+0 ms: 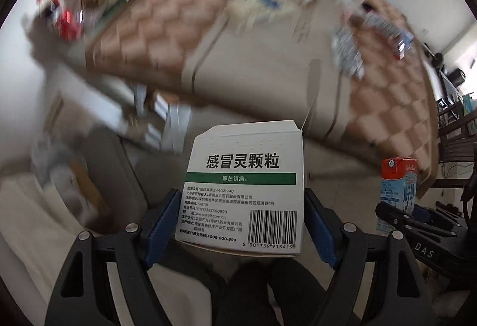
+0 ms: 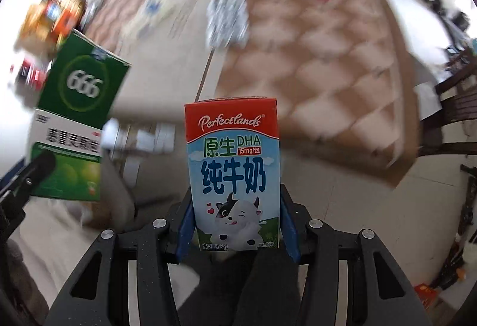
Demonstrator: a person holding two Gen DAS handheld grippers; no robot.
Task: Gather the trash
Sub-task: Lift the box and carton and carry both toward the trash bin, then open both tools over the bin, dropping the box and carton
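Two boxes carried off the patterned table, one in each gripper.

The left gripper [image 1: 240, 224] is clamped on the white and green cardboard medicine box [image 1: 243, 188]; the right gripper [image 2: 237, 224] pinches the small blue and red milk carton [image 2: 235, 174]. Thin card dents easily, so the pressure should stay even until the bin, not visible here.

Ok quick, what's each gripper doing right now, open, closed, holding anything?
Left gripper: closed on the white and green cardboard medicine box.
Right gripper: closed on the small red and blue milk carton.
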